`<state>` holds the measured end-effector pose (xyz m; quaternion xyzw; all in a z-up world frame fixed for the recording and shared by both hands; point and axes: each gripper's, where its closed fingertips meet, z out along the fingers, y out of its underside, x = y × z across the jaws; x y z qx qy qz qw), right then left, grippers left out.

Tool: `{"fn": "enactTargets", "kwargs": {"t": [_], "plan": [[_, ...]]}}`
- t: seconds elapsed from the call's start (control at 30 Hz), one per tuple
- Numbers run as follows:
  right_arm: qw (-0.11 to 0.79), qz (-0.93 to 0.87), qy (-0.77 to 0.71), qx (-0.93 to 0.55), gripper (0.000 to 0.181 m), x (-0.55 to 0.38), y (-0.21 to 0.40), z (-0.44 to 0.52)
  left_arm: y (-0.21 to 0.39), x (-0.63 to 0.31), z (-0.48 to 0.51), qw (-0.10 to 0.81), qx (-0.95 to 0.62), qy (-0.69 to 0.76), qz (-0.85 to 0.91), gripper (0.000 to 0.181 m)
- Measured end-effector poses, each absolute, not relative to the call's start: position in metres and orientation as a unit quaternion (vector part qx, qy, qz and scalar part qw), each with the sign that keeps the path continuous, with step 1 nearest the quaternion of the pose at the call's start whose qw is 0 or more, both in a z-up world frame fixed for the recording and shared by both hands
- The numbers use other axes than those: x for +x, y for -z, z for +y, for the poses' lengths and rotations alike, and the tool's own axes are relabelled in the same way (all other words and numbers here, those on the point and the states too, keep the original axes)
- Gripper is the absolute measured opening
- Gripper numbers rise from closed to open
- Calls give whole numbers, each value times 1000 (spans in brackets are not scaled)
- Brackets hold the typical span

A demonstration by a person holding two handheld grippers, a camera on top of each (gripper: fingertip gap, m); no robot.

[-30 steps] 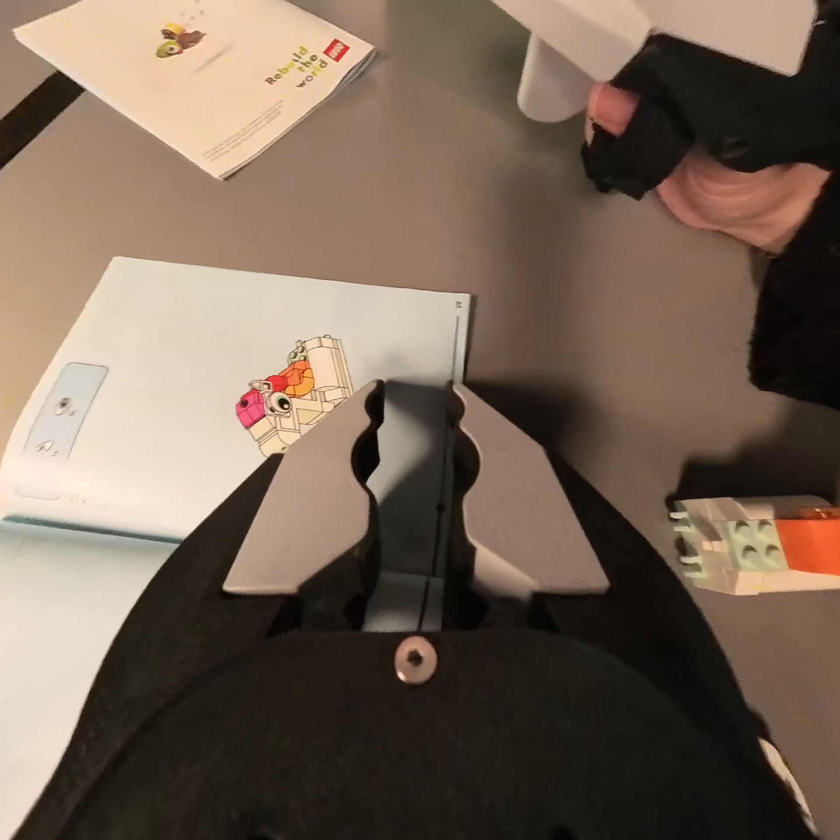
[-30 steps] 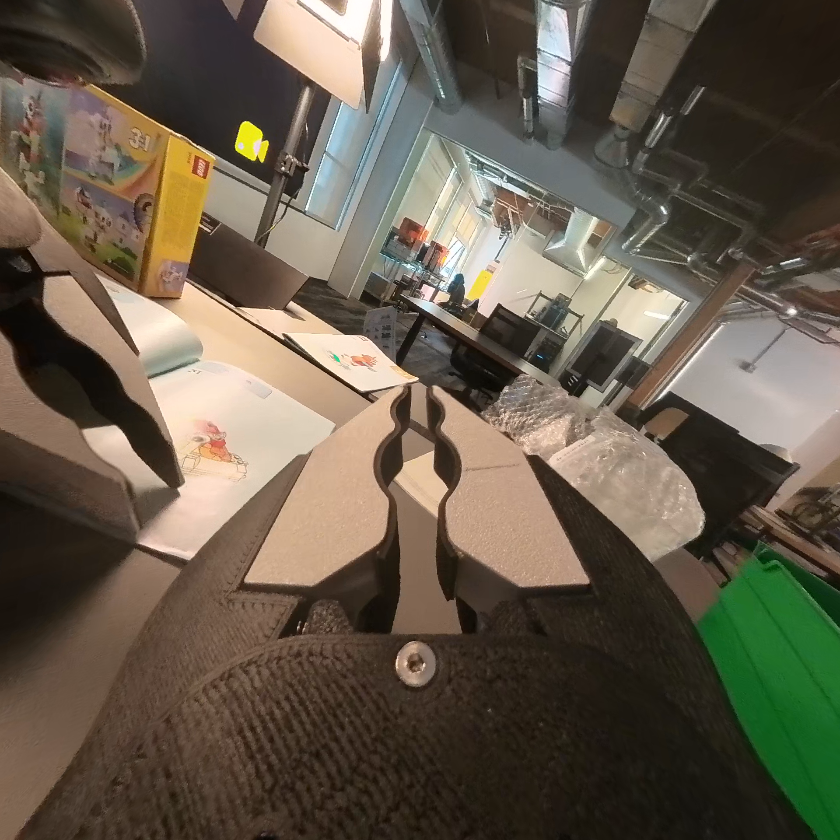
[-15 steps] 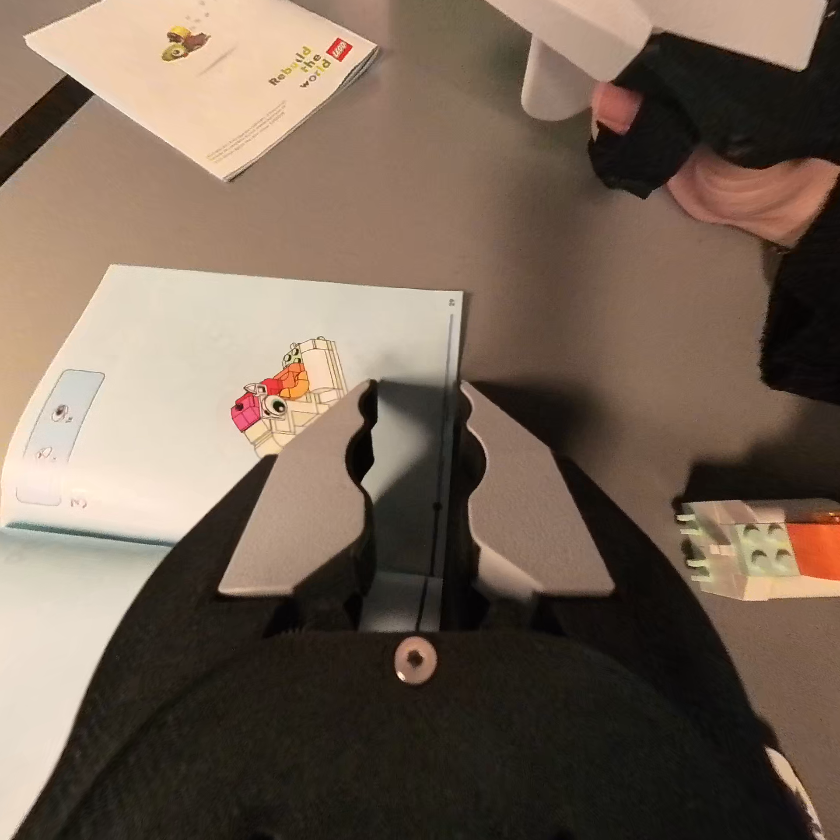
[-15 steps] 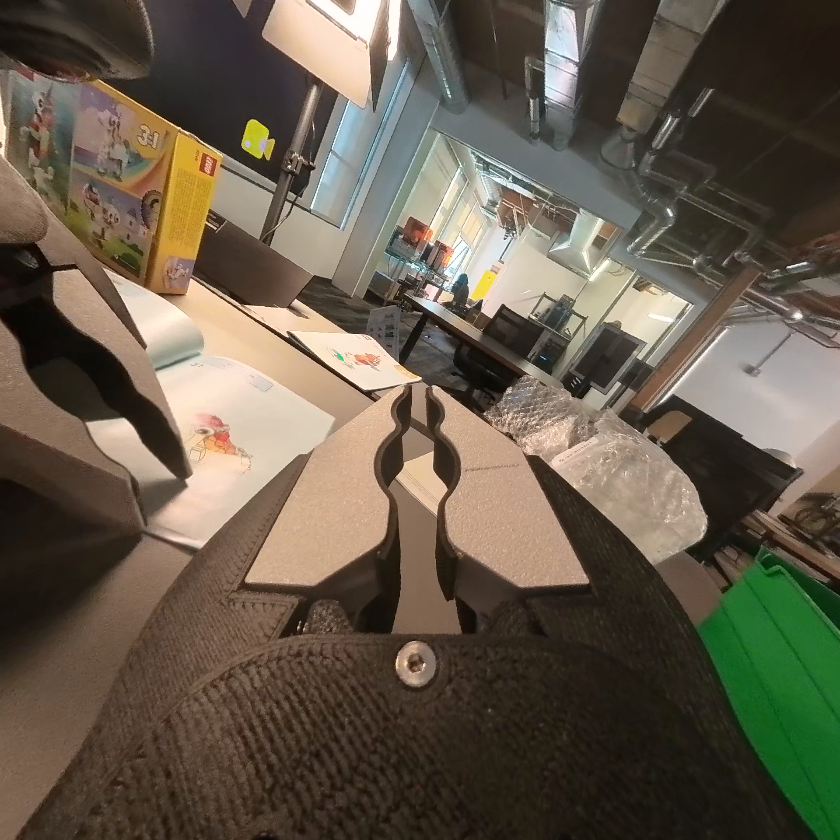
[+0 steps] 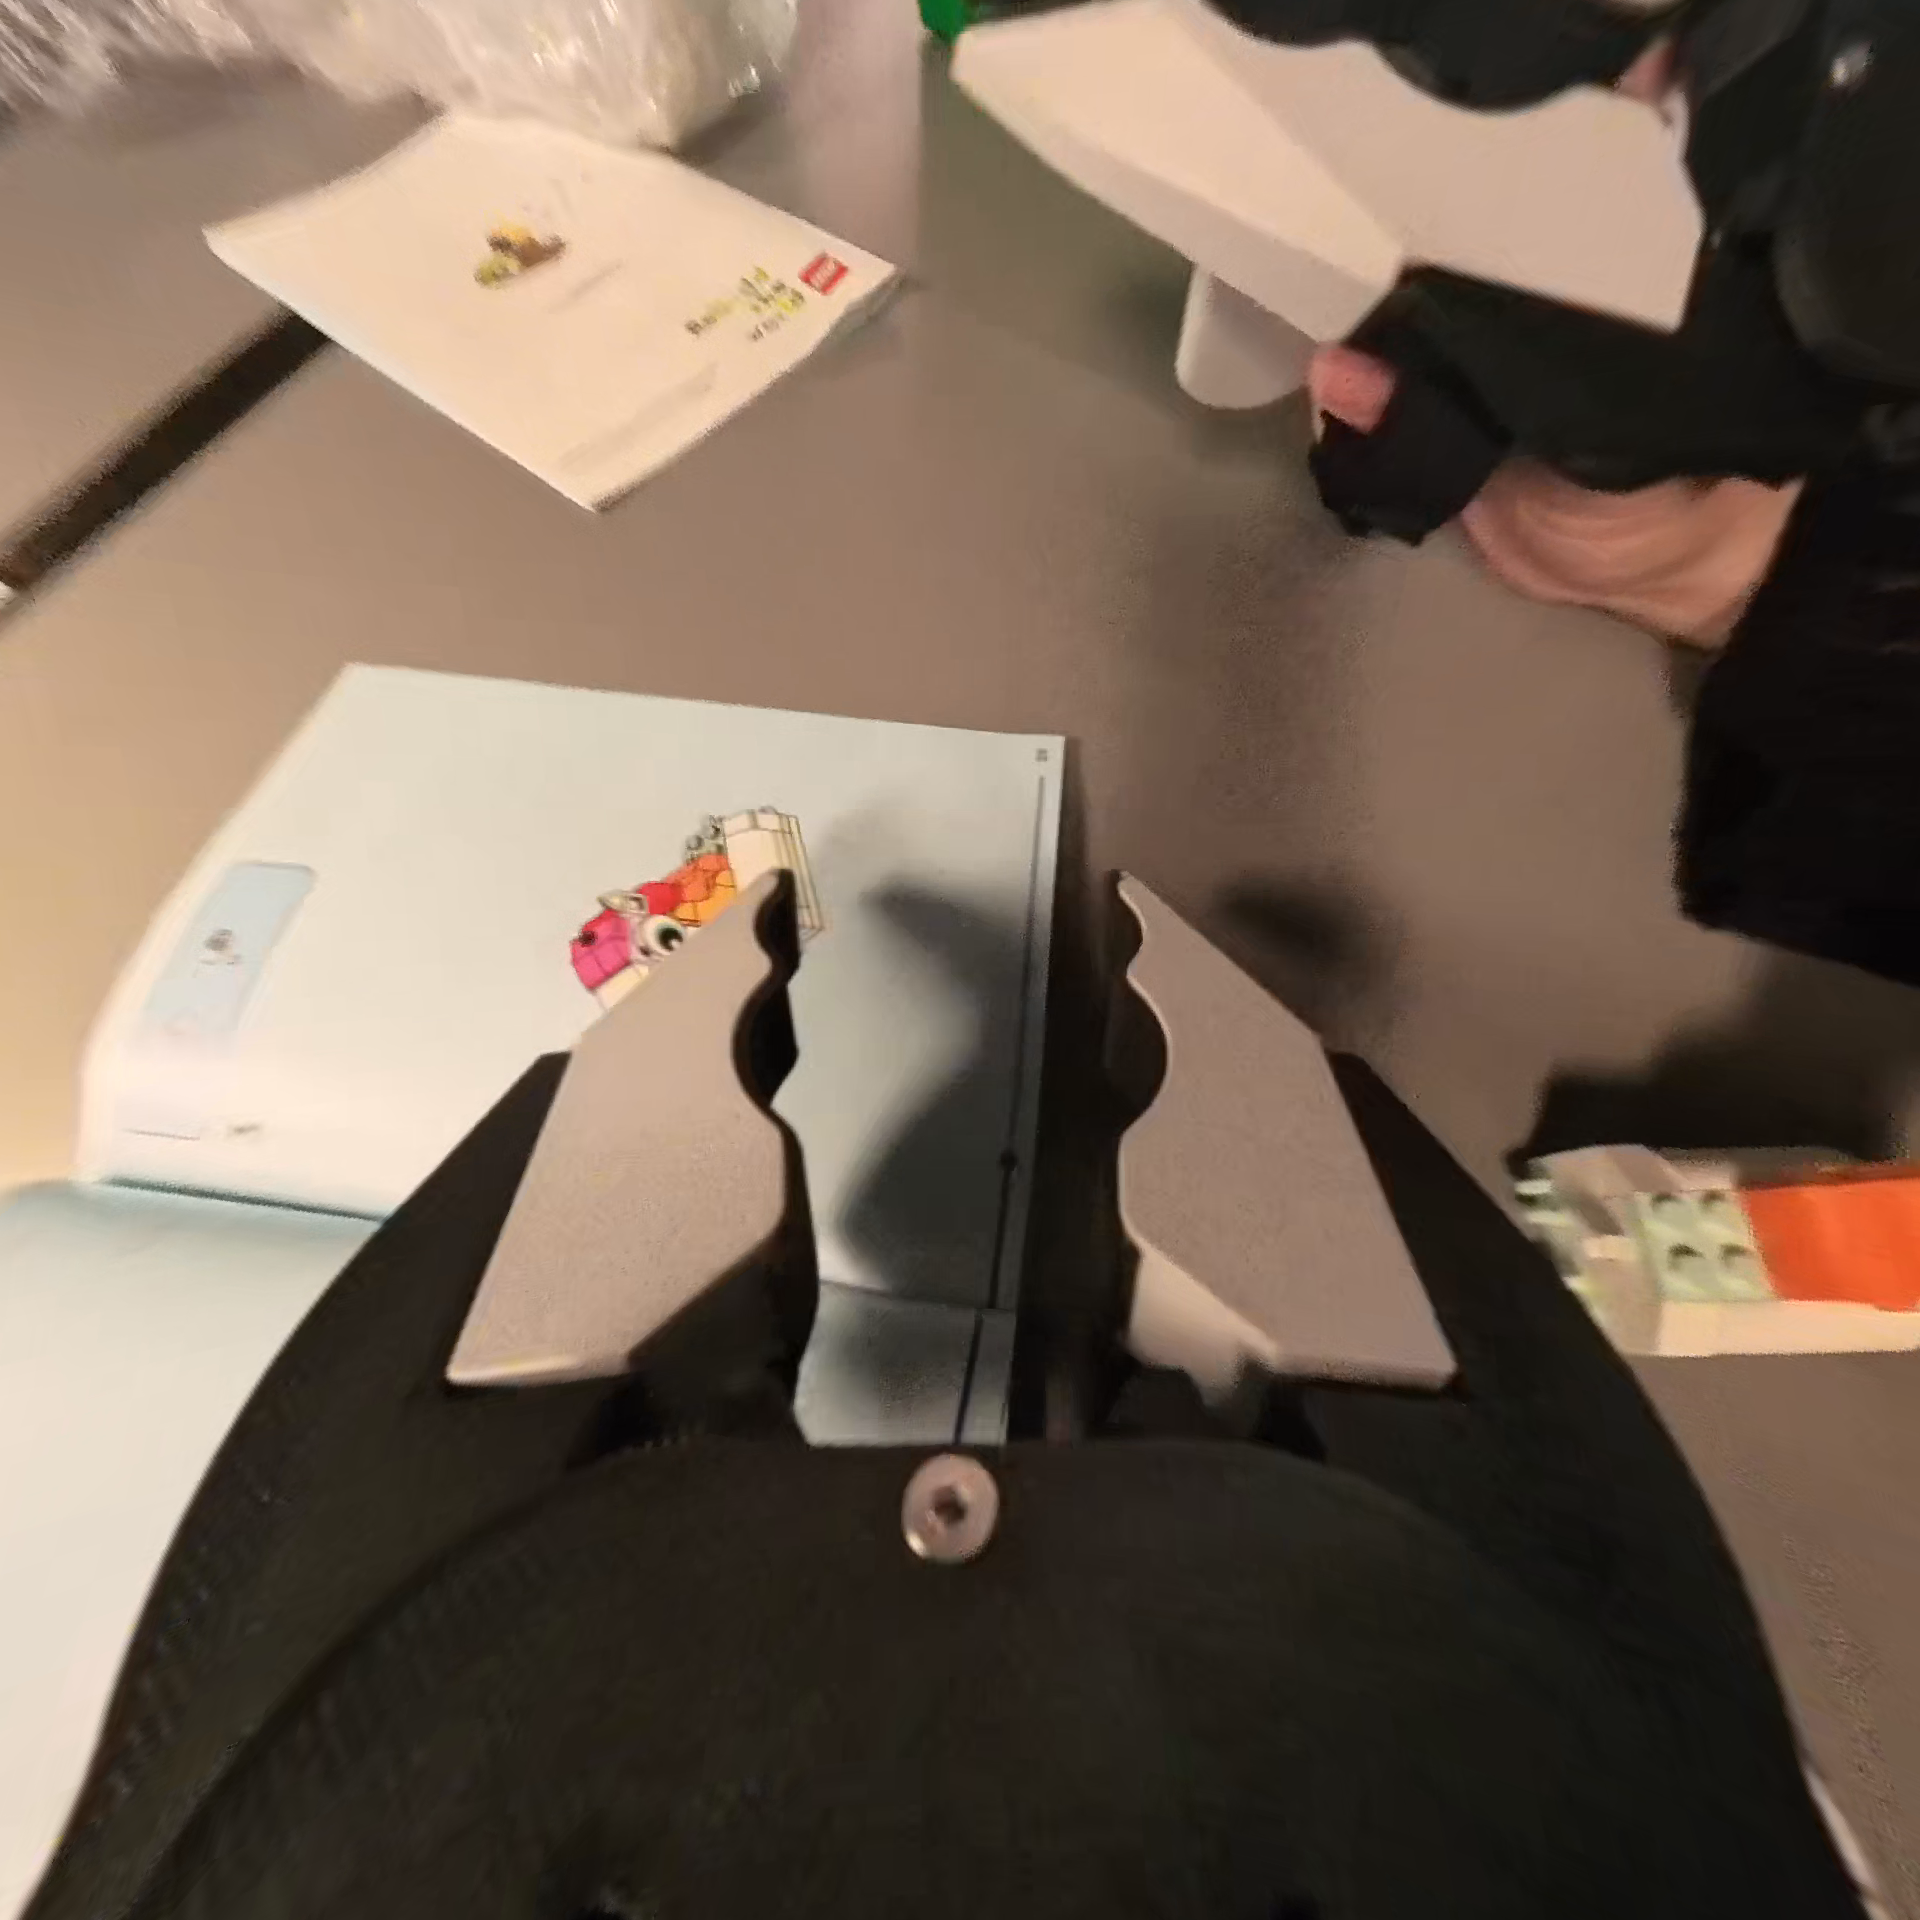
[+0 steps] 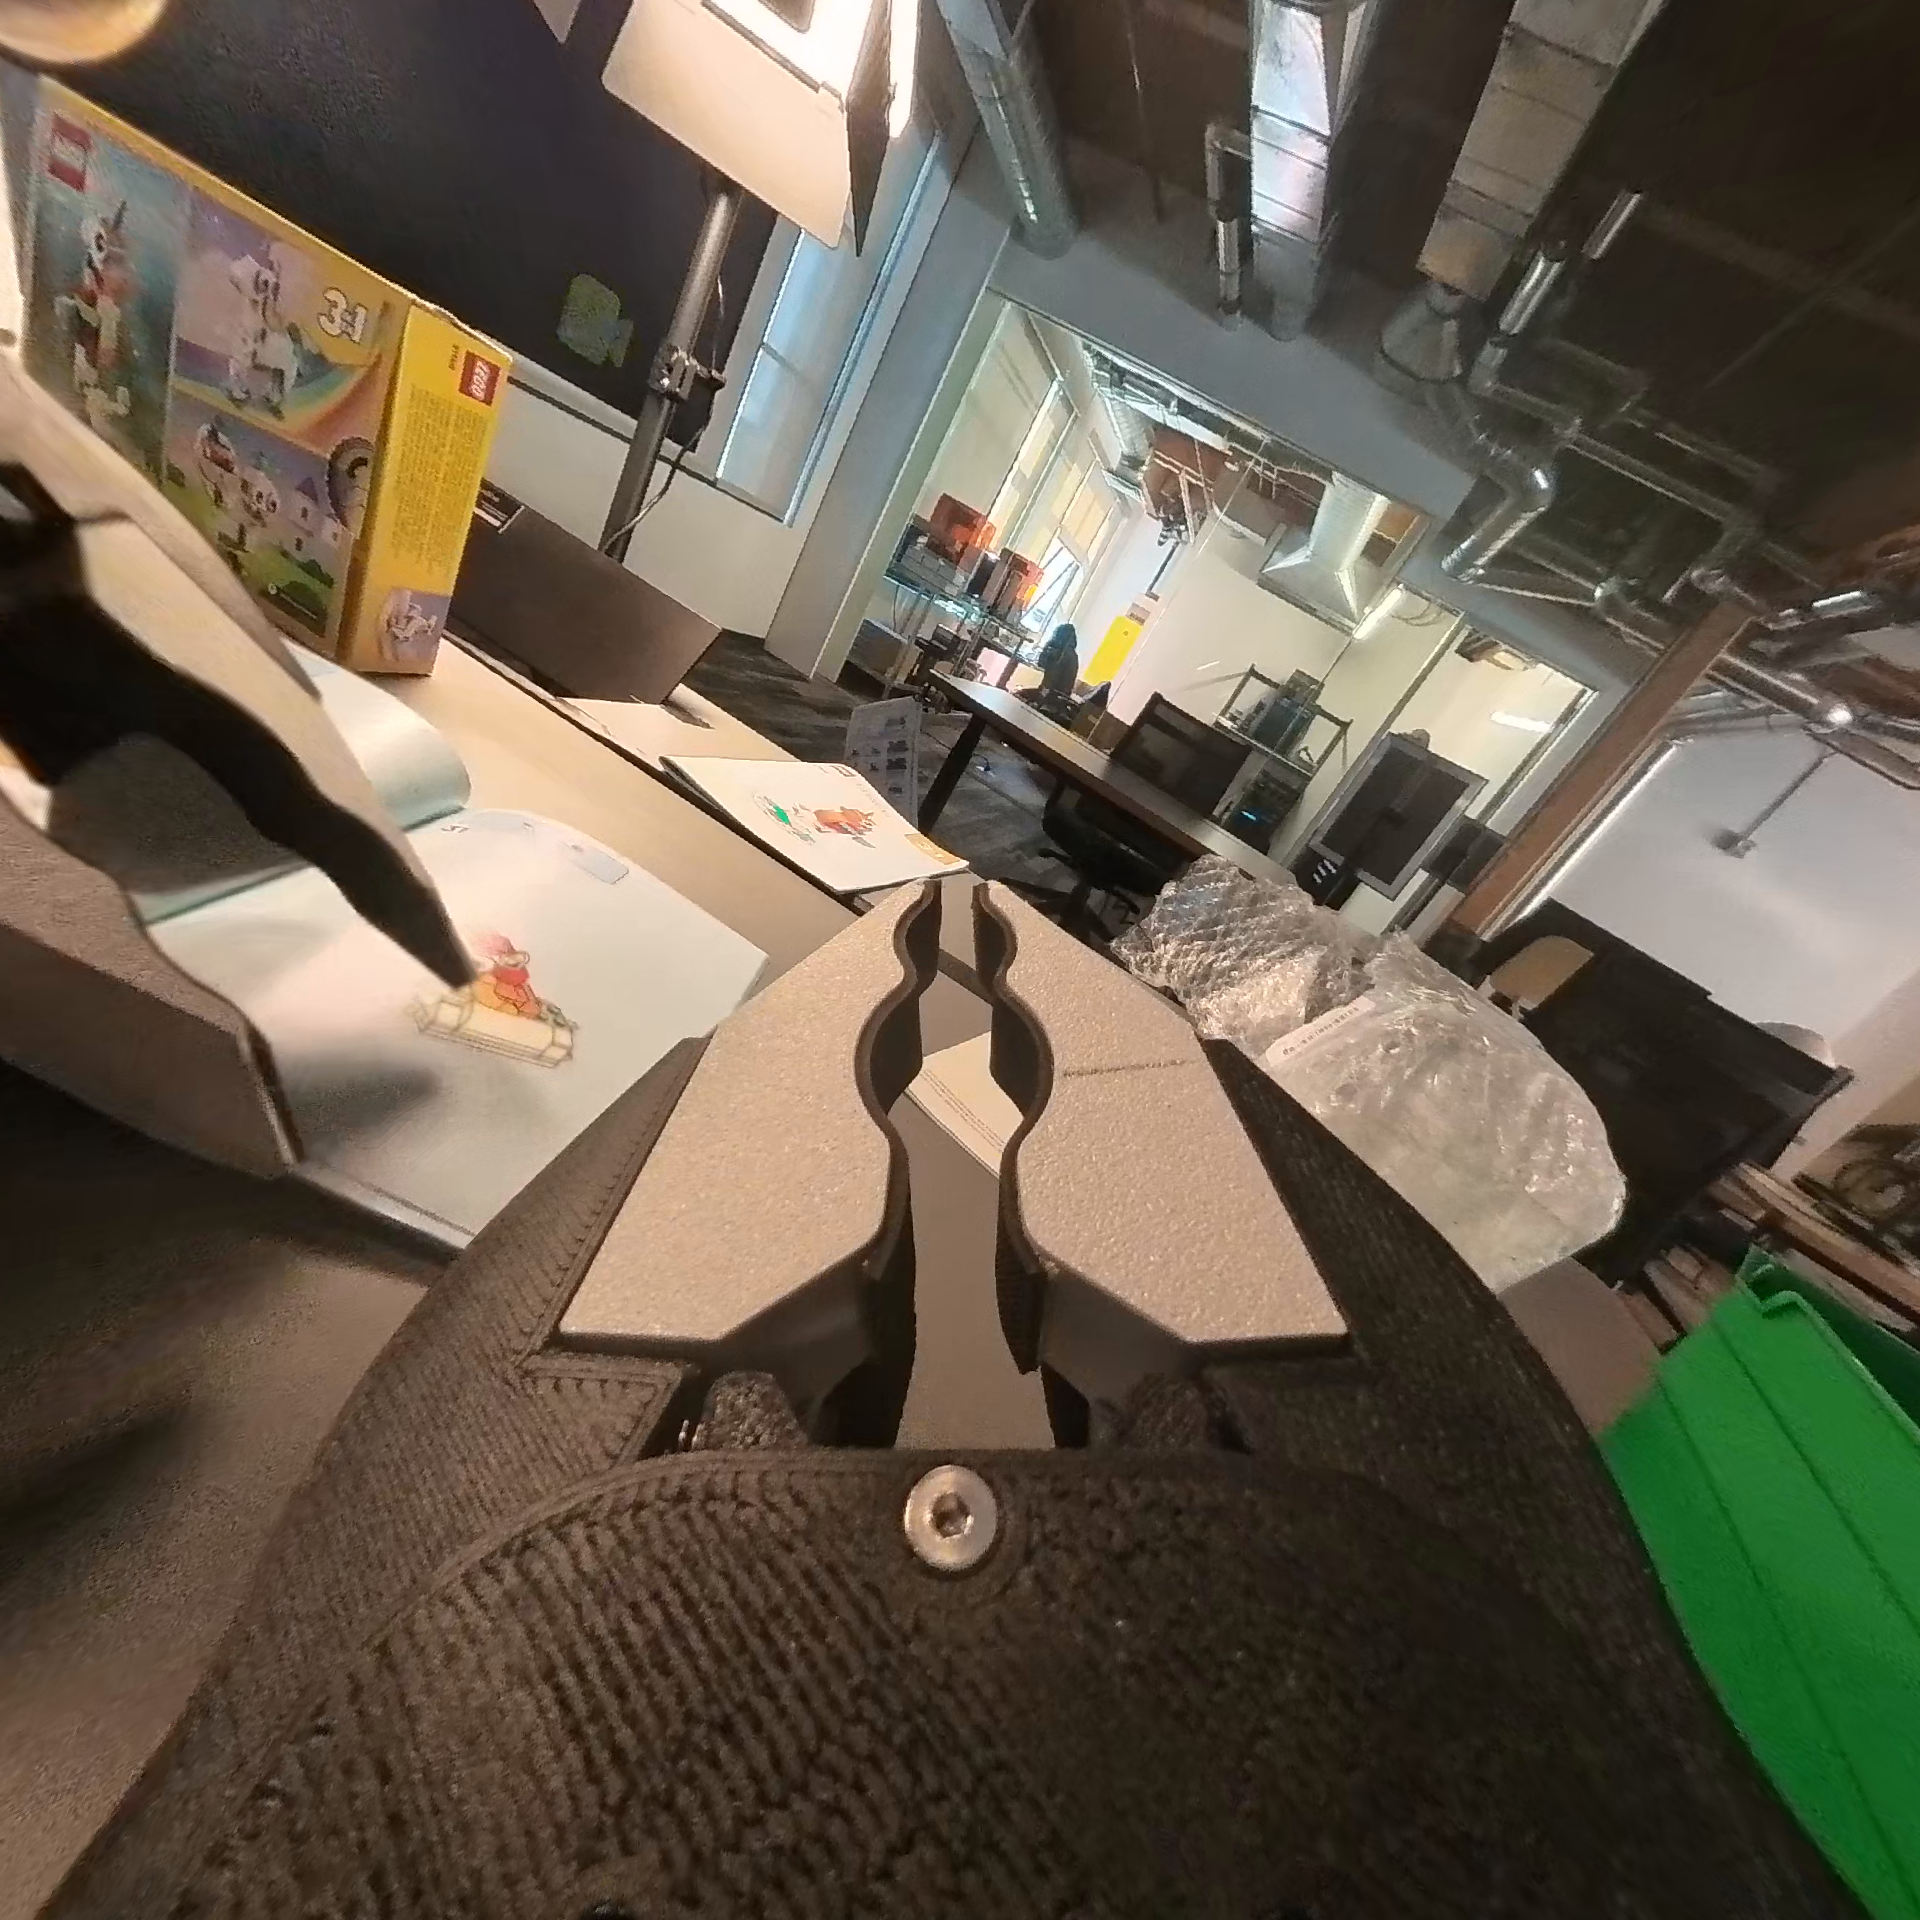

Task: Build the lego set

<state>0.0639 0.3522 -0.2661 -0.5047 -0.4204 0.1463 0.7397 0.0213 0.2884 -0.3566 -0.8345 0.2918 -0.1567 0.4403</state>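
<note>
My left gripper (image 5: 951,894) is open wide and empty, hovering over the right edge of the open pale-blue instruction booklet (image 5: 499,862). A partly built lego model (image 5: 1714,1257), white, pale green and orange, lies on the grey table just right of it. My right gripper (image 6: 956,894) is shut and empty, raised and pointing across the room. Its white housing (image 5: 1195,156) and a hand (image 5: 1621,561) in a black glove show at the top right of the left wrist view. One of the left gripper's fingers (image 6: 125,1039) shows at the left of the right wrist view, above the booklet (image 6: 623,977).
A closed white booklet (image 5: 551,301) lies farther back on the table and also shows in the right wrist view (image 6: 821,821). A yellow lego box (image 6: 260,416) stands at the far left. Clear plastic bags (image 6: 1403,1070) and a green bin (image 6: 1787,1507) are at the right.
My left gripper's jaws have opened much wider, and it has pulled back slightly so more of the far table shows. The right gripper has stayed shut and shifted a little.
</note>
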Motion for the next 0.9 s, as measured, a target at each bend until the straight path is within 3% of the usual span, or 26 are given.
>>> {"fn": "enactTargets", "kwargs": {"t": [0.03, 0.2, 0.3, 0.6, 0.9], "plan": [[740, -419, -146, -505, 4, 65, 266, 353, 353, 20, 288, 456, -827, 119, 307, 59], [740, -414, -147, -508, 4, 66, 265, 355, 356, 19, 290, 457, -804, -9, 379, 55], [740, -417, -145, -507, 4, 65, 266, 354, 367, 25, 286, 435, -807, 12, 398, 46], [740, -420, -142, -506, 4, 64, 267, 354, 371, 28, 283, 418, -816, 93, 389, 38], [740, -417, -145, -507, 4, 65, 266, 355, 368, 23, 286, 440, -803, 52, 399, 24]]}}
